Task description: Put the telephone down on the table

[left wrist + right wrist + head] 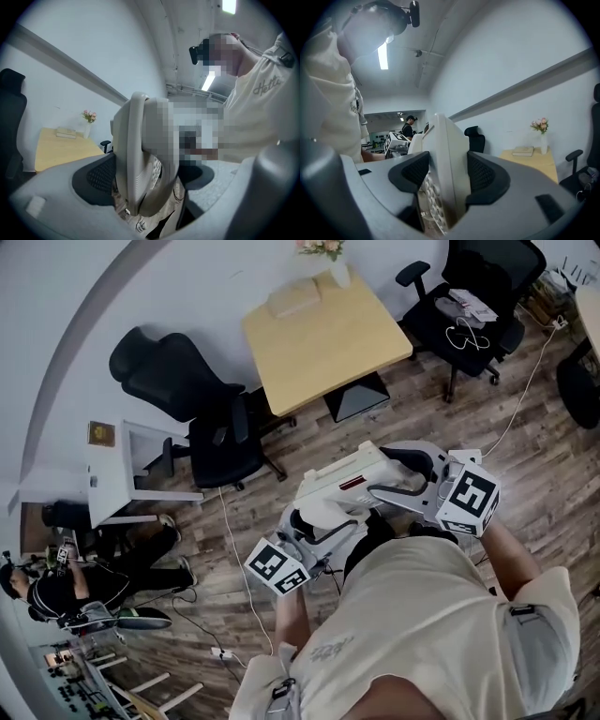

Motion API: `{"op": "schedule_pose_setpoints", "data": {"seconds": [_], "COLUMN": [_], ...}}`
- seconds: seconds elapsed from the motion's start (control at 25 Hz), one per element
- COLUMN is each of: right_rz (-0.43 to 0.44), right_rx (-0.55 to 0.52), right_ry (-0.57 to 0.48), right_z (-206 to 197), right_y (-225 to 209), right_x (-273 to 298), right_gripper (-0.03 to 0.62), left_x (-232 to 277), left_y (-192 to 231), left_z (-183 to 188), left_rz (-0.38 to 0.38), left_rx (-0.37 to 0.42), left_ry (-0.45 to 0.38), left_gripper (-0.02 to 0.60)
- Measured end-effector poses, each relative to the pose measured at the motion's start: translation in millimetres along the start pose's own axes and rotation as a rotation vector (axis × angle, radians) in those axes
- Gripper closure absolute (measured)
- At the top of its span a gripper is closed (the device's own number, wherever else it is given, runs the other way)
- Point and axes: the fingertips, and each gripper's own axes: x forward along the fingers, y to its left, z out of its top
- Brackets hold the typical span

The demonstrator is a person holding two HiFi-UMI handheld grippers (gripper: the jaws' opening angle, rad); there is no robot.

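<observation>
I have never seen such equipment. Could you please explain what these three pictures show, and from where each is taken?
There is no robot: a person holds a two-jaw tool in each hand. The head view looks down from the person's head; the two gripper views look along each tool's jaws. The left hand-held gripper and the right hand-held gripper both clamp one beige telephone, held above the wooden floor. Ahead stands a wooden table with a book and a vase of flowers. The telephone is not yet on it.
</observation>
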Motion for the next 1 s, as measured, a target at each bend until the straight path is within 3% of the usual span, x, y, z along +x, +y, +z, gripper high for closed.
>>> {"op": "schedule_pose_setpoints", "data": {"seconds": [0.08,0.32,0.72,1.0], "right_rz": [-0.019,-0.092,-0.151,-0.128], "right_rx": [-0.008,0.003,0.013,0.050], "right_ry": [0.005,0.028,0.058,0.093], "right_z": [5.1,48.3,52.2,49.3], "right_y": [-6.5,-51.6,-62.3,-94.7], "right_x": [15.0,112.9,178.7,204.4], "right_gripper": [0.339,0.339,0.339,0.339], "left_x": [-3.9,-29.4,-59.8,-50.3], "left_y": [16.4,118.0,179.1,215.5], "left_z": [6.3,63.3,76.3,78.8], "left_rz": [-0.018,-0.095,-0.155,-0.137], "left_rx": [0.002,-0.028,-0.027,-0.081], "left_ry": [-0.003,-0.011,-0.031,-0.029], "left_gripper": [0.187,0.187,0.187,0.187]}}
